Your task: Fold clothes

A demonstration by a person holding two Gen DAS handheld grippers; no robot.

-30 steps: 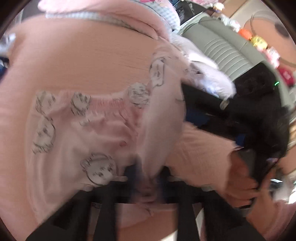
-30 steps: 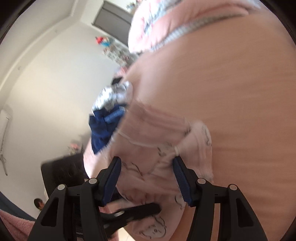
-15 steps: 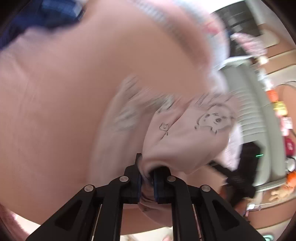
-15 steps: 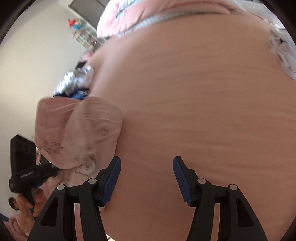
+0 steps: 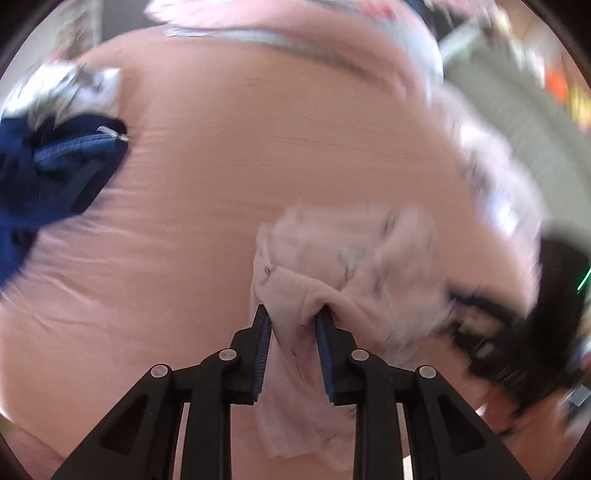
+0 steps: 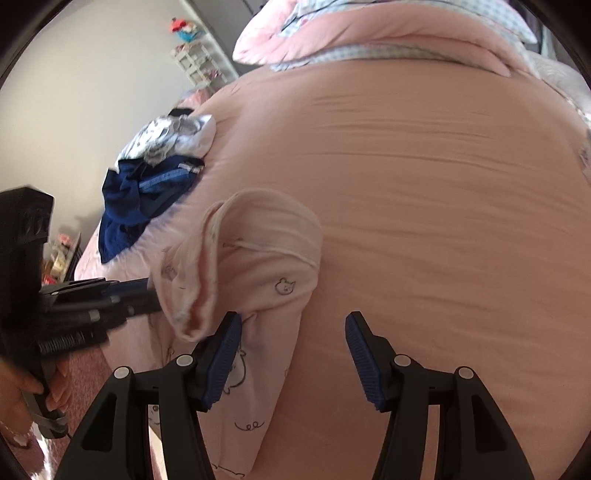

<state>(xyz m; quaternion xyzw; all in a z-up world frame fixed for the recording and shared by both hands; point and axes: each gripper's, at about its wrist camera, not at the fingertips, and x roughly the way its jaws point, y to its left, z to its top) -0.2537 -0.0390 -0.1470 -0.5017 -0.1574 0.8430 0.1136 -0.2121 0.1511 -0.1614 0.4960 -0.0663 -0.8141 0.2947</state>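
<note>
A pale pink garment with small bear prints (image 5: 351, 266) lies bunched on the pink bed sheet (image 5: 229, 166). My left gripper (image 5: 293, 332) has a fold of it between its blue pads; the jaws are opening and the cloth still fills the gap. In the right wrist view the same garment (image 6: 258, 258) lies partly under my right gripper (image 6: 293, 325), which stands open above cloth and sheet, gripping nothing. The left gripper (image 6: 92, 306) reaches into the garment's left side there. The right gripper (image 5: 498, 332) shows blurred at the garment's right edge.
A navy garment (image 6: 147, 192) and a white and grey printed one (image 6: 170, 136) are heaped at the bed's left edge. A folded pink quilt with check trim (image 6: 369, 33) lies at the bed's far end. A person's hand (image 6: 22, 391) holds the left gripper's handle.
The left gripper has carried the pink garment across the bed, and its jaws now stand wider around the cloth. The garment has come closer to the right gripper, whose opening is unchanged.
</note>
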